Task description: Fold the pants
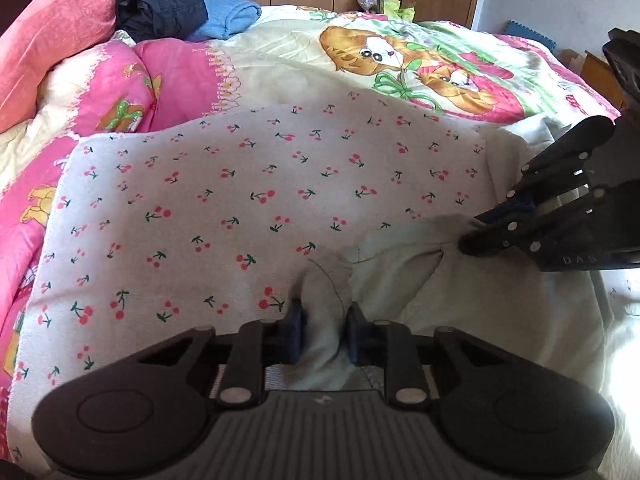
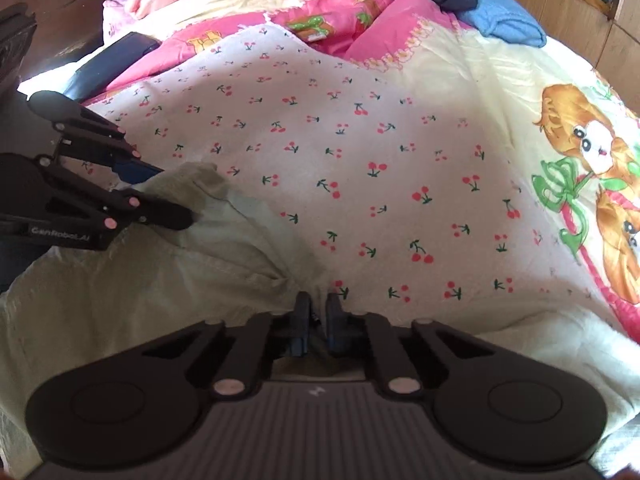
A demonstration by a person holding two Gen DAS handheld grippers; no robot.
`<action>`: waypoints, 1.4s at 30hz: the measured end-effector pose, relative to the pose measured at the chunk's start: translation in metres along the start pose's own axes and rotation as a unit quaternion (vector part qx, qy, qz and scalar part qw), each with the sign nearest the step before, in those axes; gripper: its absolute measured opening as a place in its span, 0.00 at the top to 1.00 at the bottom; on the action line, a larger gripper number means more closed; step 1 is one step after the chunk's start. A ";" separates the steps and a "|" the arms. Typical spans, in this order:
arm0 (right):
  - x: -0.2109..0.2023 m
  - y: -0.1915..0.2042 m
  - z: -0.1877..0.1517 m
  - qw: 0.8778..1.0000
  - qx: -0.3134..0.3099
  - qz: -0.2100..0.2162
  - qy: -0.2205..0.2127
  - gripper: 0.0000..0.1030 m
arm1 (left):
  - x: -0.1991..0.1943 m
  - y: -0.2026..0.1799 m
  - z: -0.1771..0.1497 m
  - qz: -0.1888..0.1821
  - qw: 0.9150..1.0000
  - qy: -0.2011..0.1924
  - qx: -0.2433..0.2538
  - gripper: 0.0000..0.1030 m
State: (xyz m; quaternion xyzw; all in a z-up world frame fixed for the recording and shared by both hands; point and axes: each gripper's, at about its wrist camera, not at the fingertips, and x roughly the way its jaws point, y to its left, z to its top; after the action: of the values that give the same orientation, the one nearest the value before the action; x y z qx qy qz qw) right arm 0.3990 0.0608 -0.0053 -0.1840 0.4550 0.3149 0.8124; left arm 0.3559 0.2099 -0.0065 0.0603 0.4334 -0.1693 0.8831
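**Both grippers clamped on the pale pants, on the cherry-print cloth**

Landmark: cherry-print cloth (image 1: 248,184), spread flat across the cartoon quilt (image 1: 304,56).

- Pants (image 1: 472,292): pale cream-green, bunched at the near edge of the cherry-print cloth, partly lying on it. Creased and not flat.
- Left gripper (image 1: 323,322): jaws narrowed onto a raised fold of the pants; fabric fills the gap between the blue pads and the pads press it. Grip sits at the near edge of the cherry-print cloth.
- Right gripper (image 2: 318,312): jaws nearly together, a thin pinch of pants cloth between them, also at the cloth's near edge.
- Beyond the far side of the cherry-print cloth: pink pillow (image 1: 48,36), dark bundled garment (image 1: 156,0), blue folded cloth (image 1: 230,16).
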 end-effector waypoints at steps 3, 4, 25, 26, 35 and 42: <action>-0.047 0.007 0.004 0.998 0.013 -0.015 -0.052 0.93 | -0.034 -0.017 0.003 0.030 0.998 -0.051 0.020 0.70; -0.063 0.010 0.004 0.997 0.014 -0.018 -0.068 0.93 | -0.049 -0.018 0.003 0.031 0.997 -0.073 0.019 0.70; -0.175 0.212 -0.205 0.999 -0.010 -0.013 -0.041 0.82 | -0.194 -0.102 -0.203 0.002 0.992 -0.122 0.015 0.66; -0.178 0.219 -0.202 0.997 -0.036 -0.023 -0.060 0.71 | -0.195 -0.100 -0.200 0.001 0.992 -0.127 0.012 0.66; -0.128 0.256 -0.136 0.975 -0.154 -0.022 -0.162 0.64 | -0.206 -0.096 -0.199 0.010 0.989 -0.144 0.042 0.68; -0.136 0.175 -0.095 0.986 0.053 0.015 -0.160 0.96 | -0.214 -0.080 -0.200 -0.004 0.988 -0.147 0.039 0.63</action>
State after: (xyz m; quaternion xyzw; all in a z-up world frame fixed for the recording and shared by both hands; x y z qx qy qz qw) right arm 0.1682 0.0872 0.0600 -0.0816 0.3378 0.3277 0.8786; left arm 0.0575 0.2381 0.0415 0.0669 0.2921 -0.1966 0.9336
